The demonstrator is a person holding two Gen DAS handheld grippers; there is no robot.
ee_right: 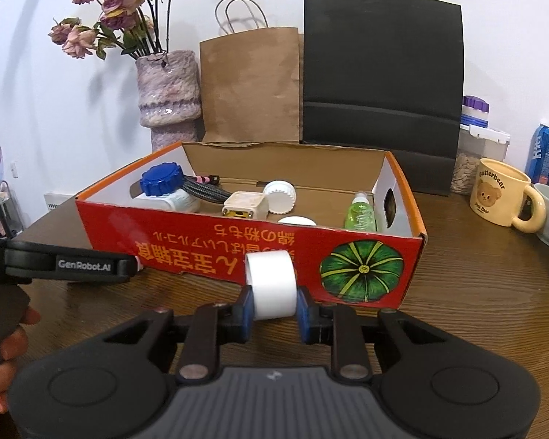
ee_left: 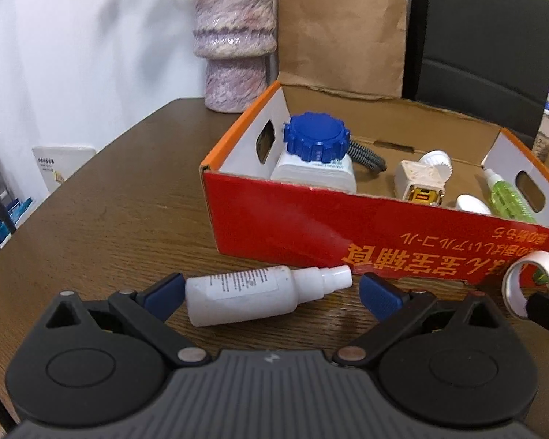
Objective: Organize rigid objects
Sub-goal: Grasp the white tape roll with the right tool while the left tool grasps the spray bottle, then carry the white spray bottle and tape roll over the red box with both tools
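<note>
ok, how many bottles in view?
3. A blue-capped white bottle stands at the left end of the red box, a green bottle lies at its right end, and a white spray bottle lies on the table between the open left gripper's fingers. The box wall may hide others.

my dark wooden table [ee_right: 468, 292] carries the red cardboard box [ee_right: 201, 241], a white spray bottle [ee_left: 252, 296] lying on its side before it, a purple vase [ee_right: 168, 95], paper bags, and a cream mug [ee_right: 501, 197].

Two low wrist views, angled down, close, sharing red box [ee_left: 311, 219] [ee_right: 238, 234]
</note>
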